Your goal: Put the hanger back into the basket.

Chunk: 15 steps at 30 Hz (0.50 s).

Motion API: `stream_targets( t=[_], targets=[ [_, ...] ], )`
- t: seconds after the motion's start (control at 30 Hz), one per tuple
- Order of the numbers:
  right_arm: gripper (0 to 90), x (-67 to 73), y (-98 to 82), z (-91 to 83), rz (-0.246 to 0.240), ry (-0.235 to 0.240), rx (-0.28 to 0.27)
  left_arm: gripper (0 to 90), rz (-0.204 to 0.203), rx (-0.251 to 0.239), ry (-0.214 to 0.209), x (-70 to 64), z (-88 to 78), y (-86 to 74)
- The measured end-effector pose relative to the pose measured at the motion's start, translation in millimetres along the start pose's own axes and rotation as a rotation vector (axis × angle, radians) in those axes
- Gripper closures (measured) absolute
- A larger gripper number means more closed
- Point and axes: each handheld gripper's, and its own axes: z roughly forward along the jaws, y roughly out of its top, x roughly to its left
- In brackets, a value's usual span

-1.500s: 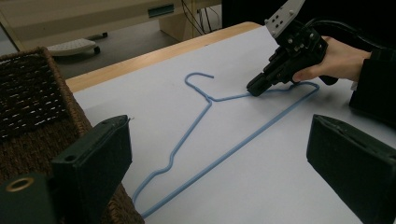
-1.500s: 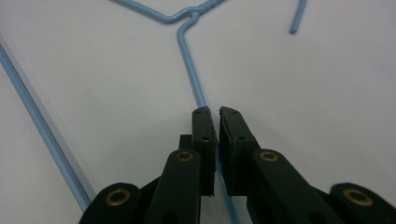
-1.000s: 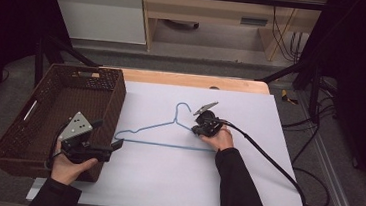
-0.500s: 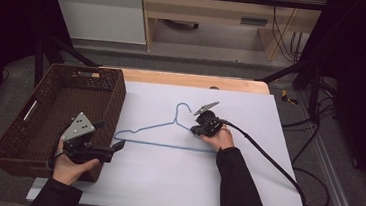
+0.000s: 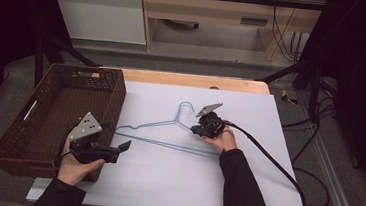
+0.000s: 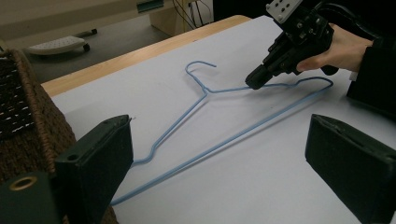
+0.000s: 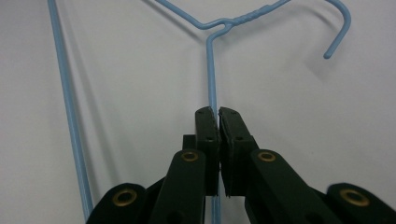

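Tabletop (image 5: 174, 182): white sheet over a wooden top, whose far edge shows bare; it carries the basket and the hanger.
Basket (image 5: 27, 139): brown wicker, rectangular, at the left edge of the tabletop, with slot handles in its walls; in the left gripper view its wall fills the left side.
Hanger (image 5: 160, 142): thin blue wire, lying flat near the middle of the white sheet, hook toward the far edge, left tip close to the basket's wall; its straight bottom bar runs toward the right hand.
Right tool (image 5: 196, 130): held in the right hand (image 5: 222, 139) over the hanger's right shoulder; in the right gripper view the jaws are pressed together on the wire of that shoulder, just below the twisted neck. A black cable (image 5: 271, 163) trails from it to the right across the sheet.
Left tool (image 5: 126, 146): held in the left hand (image 5: 79, 166) beside the basket's near right corner, pointed at the hanger; jaws spread wide, nothing between them, apart from the wire.
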Motion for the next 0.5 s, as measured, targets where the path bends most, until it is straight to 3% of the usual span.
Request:
stream_targets(
  t=[0.23,0.4,0.5],
  targets=[
    [87.9,5.4,3.4,-14.7,-0.021,0.002,-0.052,7.7,-0.013,0.003,-0.011,-6.7,11.0,11.3],
    [87.9,8.6,4.3,-20.2,-0.035,-0.006,-0.06,8.3,-0.026,-0.003,-0.013,-9.2,19.5,18.8],
    [88.0,12.2,4.8,-26.4,-0.047,-0.011,-0.075,8.5,-0.039,0.008,-0.022,-11.6,31.7,25.8]
  ],
)
